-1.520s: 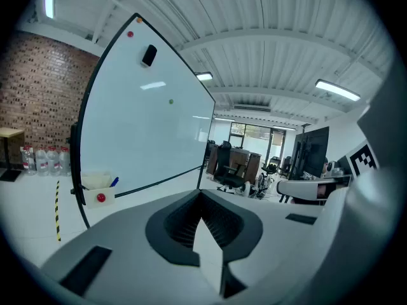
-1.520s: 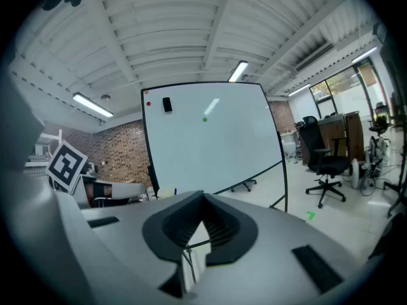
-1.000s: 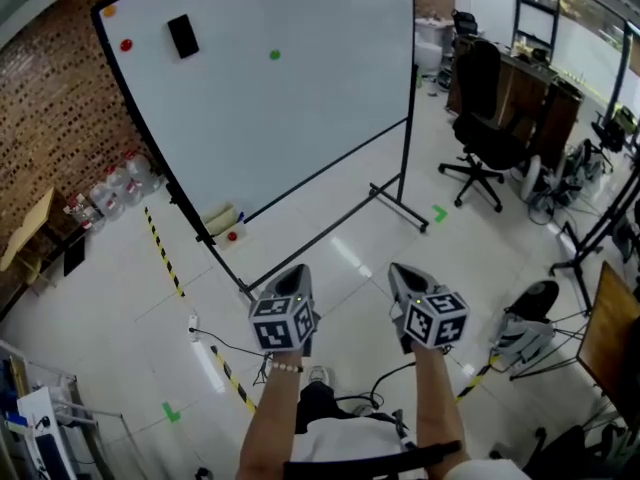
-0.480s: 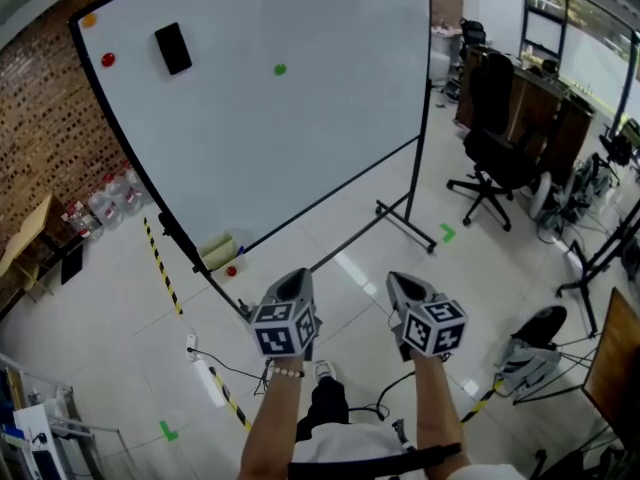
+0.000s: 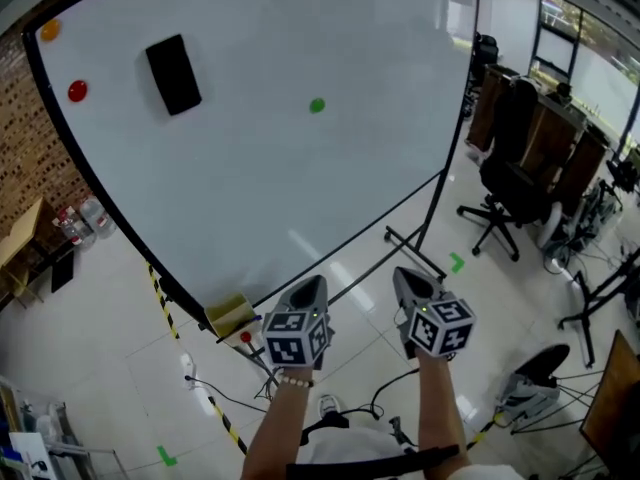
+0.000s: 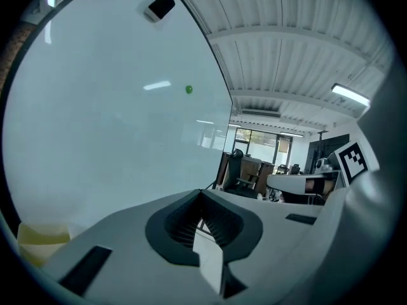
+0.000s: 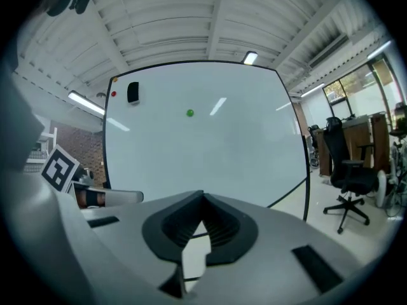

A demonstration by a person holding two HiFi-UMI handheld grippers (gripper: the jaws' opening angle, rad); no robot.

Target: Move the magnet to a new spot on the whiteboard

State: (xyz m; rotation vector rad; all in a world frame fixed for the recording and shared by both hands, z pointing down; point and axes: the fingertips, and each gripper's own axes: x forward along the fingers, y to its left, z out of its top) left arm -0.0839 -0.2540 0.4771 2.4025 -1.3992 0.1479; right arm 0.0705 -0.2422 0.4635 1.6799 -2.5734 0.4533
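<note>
A small green magnet [image 5: 317, 105] sits near the middle of the big whiteboard [image 5: 260, 188]; it also shows in the left gripper view [image 6: 189, 89] and the right gripper view [image 7: 189, 112]. A red magnet [image 5: 77, 91], an orange magnet [image 5: 50, 30] and a black eraser [image 5: 173, 74] sit at the board's upper left. My left gripper [image 5: 308, 290] and right gripper [image 5: 408, 280] are held side by side in front of the board's lower edge, well short of the green magnet. Both point at the board, and both are shut with nothing in them.
The board's tray holds a yellow sponge [image 5: 230, 315] and another red magnet [image 5: 246, 337]. The stand's foot [image 5: 420, 258] juts out on the floor. An office chair [image 5: 515, 138] and desks are at the right. A brick wall and water bottles [image 5: 80, 218] are at the left.
Both grippers and the head have come closer to the whiteboard, which now fills much more of the view. The jaws stayed shut.
</note>
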